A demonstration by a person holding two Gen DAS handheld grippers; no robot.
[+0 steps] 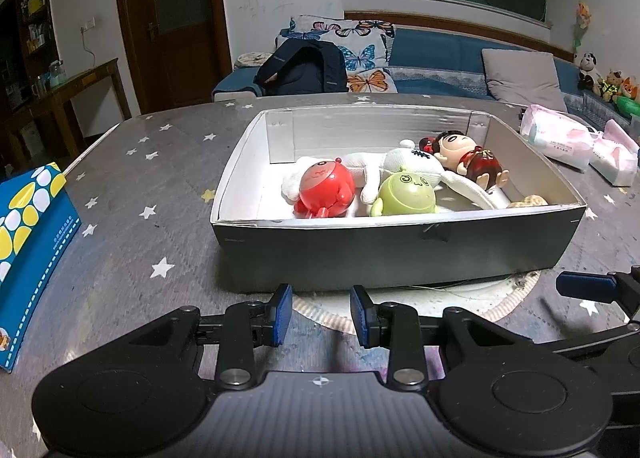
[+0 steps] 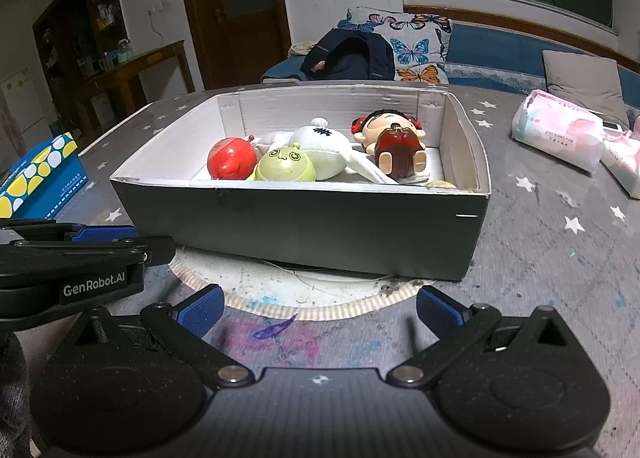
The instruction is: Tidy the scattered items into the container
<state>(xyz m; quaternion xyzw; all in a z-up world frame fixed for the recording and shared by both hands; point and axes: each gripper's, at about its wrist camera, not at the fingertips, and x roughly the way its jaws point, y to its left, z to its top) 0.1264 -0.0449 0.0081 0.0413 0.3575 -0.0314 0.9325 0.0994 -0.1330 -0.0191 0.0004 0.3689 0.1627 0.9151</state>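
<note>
A dark box with a white inside (image 1: 396,250) (image 2: 304,226) stands on the star-patterned table. In it lie a red round toy (image 1: 324,190) (image 2: 232,160), a green round toy (image 1: 406,196) (image 2: 286,166), a white plush (image 1: 408,166) (image 2: 320,146) and a doll in a red dress (image 1: 468,156) (image 2: 396,146). My left gripper (image 1: 322,314) is open and empty, just in front of the box's near wall. My right gripper (image 2: 318,308) is wide open and empty, also in front of the box.
A blue and yellow tissue box (image 1: 28,242) (image 2: 36,178) stands at the left. Pink tissue packs (image 1: 560,136) (image 2: 560,134) lie at the right. A round stained mat (image 2: 304,290) lies under the box's front. A sofa with cushions (image 1: 440,62) is behind the table.
</note>
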